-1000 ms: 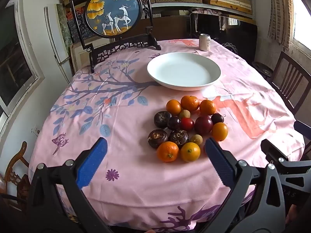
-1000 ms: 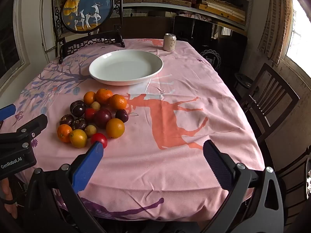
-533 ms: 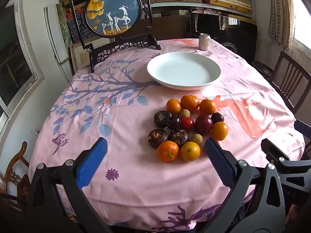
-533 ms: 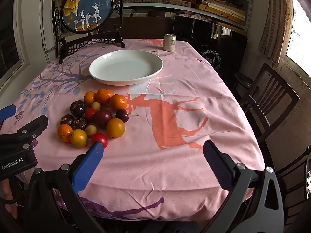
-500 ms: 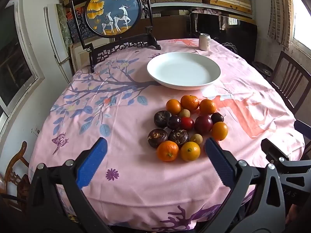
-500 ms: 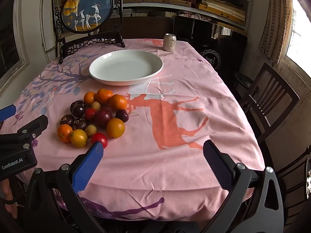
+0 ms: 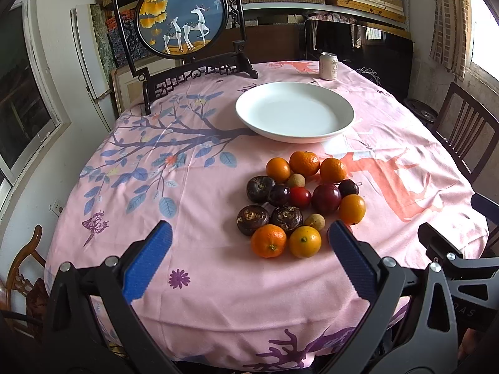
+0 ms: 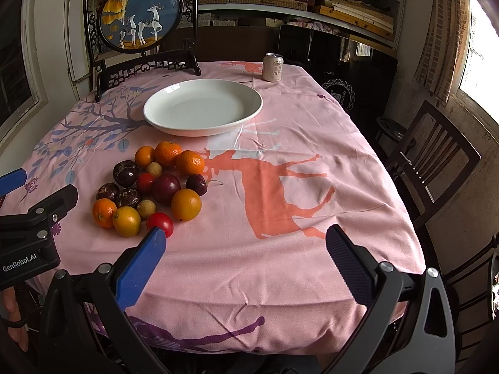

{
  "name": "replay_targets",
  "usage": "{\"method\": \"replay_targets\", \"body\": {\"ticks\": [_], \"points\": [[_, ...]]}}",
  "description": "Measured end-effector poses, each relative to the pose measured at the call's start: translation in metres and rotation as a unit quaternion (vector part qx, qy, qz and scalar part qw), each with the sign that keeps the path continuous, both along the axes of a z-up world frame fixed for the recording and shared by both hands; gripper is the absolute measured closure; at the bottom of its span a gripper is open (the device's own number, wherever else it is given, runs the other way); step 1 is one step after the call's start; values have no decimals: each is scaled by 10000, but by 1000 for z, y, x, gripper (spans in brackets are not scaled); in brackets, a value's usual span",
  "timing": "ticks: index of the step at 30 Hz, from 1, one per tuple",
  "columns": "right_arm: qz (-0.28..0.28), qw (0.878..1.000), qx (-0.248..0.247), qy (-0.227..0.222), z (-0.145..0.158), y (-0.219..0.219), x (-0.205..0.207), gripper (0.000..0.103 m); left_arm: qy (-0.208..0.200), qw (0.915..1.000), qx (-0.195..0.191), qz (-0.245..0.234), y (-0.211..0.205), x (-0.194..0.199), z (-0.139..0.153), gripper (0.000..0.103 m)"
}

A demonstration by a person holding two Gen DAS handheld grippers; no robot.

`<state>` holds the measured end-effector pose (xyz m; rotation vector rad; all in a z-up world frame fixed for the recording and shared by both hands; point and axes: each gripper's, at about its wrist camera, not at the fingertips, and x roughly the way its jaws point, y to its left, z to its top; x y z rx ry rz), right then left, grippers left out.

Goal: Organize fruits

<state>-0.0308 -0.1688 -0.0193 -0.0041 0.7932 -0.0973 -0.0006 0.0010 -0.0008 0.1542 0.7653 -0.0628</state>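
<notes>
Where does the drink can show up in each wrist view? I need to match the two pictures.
Left wrist view: the drink can stands upper right of centre, at the table's far edge, beyond the white plate.
Right wrist view: the drink can stands just right of top centre, beyond the white plate.
Shared landmark: the round deer screen.

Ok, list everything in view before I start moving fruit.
Orange fruits: six, orange, cluster near front edge.
Dark fruits: six, brown to purple, same cluster.
Red fruits: two, red, same cluster.
Tan fruits: two, tan, same cluster.
Plate: one, white, behind cluster.
Can: one, pale, far edge.
Deer screen: one, blue, far left.
Tablecloth: one, pink, under everything.
Chair: one, dark, right side.
Left gripper: one, blue pads, open before cluster.
Right gripper: one, blue pads, open over tablecloth.
</notes>
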Motion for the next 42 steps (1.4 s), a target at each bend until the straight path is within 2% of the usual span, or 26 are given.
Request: {"method": "replay_targets", "body": {"ticks": [42], "points": [[-7,10000,5,2,1,0,-1,1,-5,10000,26,6,3,0,1,2]]}}
